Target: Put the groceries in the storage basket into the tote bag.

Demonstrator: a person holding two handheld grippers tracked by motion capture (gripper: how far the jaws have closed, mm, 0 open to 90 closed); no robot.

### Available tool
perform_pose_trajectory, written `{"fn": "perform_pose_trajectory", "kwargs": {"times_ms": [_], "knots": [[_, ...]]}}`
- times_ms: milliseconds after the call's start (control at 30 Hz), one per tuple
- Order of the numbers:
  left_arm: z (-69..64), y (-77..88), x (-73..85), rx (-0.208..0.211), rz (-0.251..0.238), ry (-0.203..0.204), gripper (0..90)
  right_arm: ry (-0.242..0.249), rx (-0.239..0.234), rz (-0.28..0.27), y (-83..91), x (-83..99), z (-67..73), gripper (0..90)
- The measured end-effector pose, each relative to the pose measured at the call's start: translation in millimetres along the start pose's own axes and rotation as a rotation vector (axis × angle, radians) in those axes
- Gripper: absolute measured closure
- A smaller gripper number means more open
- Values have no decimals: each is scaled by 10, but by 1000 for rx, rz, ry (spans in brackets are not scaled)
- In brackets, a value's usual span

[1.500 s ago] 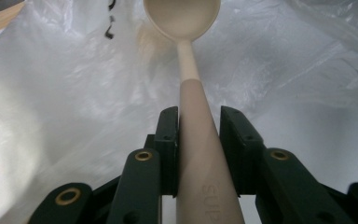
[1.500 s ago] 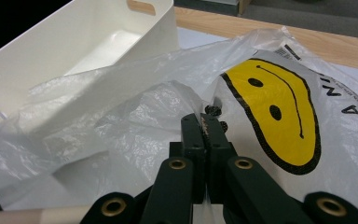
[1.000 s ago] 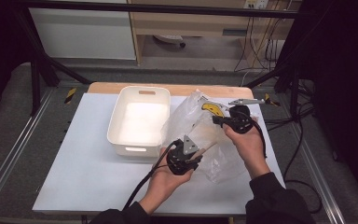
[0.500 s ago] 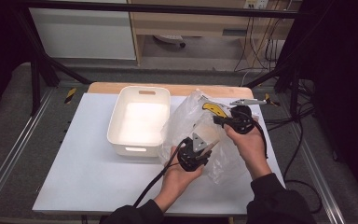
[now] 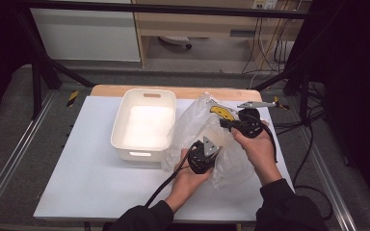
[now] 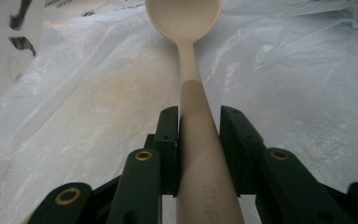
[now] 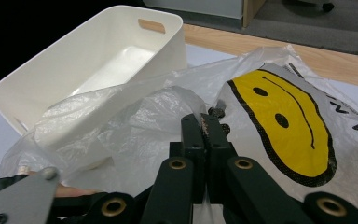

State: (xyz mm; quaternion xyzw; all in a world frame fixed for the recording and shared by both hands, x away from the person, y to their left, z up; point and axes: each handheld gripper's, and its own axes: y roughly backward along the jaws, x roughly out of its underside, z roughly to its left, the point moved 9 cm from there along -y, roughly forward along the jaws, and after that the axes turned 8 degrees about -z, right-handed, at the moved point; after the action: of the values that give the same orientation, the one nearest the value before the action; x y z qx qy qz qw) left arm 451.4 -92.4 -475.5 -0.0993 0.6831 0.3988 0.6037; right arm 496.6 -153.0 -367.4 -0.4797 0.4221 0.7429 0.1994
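High view: the right hand-held gripper (image 5: pixel 227 123), clenched on the plastic bag's (image 5: pixel 200 125) edge, holds it open right of the white bin (image 5: pixel 144 96), so the left hand-held gripper (image 6: pixel 198 135), grasping a beige spoon (image 6: pixel 193 88), can reach inside.

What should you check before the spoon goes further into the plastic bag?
1. Left gripper clamped on the spoon handle: ok.
2. Right gripper pinching the plastic bag edge: ok.
3. Spoon bowl pointing into the bag: ok.
4. Bag mouth wide enough: cannot tell.
5. White bin beside the bag, out of the spoon's way: ok.
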Motion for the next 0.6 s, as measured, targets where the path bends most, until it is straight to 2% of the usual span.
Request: {"fn": "perform_pose_trajectory", "kwargs": {"times_ms": [267, 600], "knots": [[24, -61, 45, -6, 4, -23, 692, 12, -10, -16, 78, -108, 17, 900], [56, -101, 74, -11, -5, -20, 691, 17, -20, -36, 174, -233, 50, 900]]}}
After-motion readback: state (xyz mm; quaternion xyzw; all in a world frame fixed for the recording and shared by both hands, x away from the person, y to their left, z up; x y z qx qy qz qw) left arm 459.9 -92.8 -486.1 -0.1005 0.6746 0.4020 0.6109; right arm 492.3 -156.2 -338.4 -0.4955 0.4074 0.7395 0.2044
